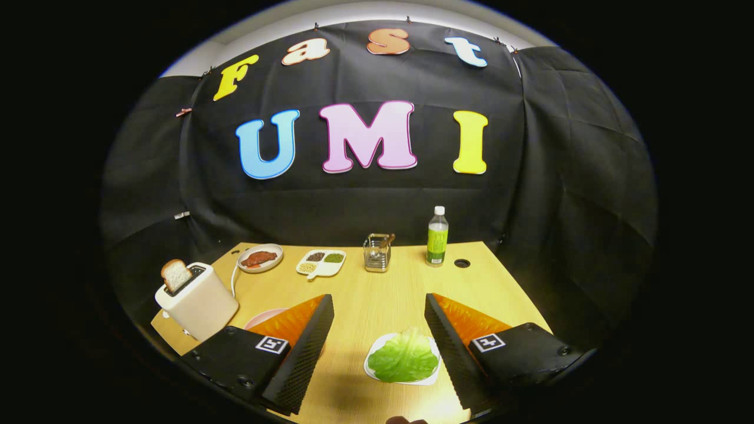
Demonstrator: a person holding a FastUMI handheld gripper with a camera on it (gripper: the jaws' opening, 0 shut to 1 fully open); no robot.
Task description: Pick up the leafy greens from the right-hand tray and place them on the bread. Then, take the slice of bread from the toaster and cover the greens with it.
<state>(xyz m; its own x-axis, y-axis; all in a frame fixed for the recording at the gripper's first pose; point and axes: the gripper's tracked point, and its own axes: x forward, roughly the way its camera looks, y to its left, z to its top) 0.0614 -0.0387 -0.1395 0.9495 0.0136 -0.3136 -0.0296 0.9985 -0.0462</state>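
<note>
My gripper (379, 330) stands open, the leafy greens (403, 357) on their white tray (433, 374) between its ribbed fingers; I judge the first pick still ahead, needing a gentle descent. Crinkled leaf, wood-grain table (377, 294). Beyond left, the smooth toaster (197, 300) holds the bread slice (175, 274).

One toaster (197, 300), one bread slice (175, 274), one lettuce leaf (403, 357), one bottle (437, 236), one wire holder (377, 252), four dishes.
</note>
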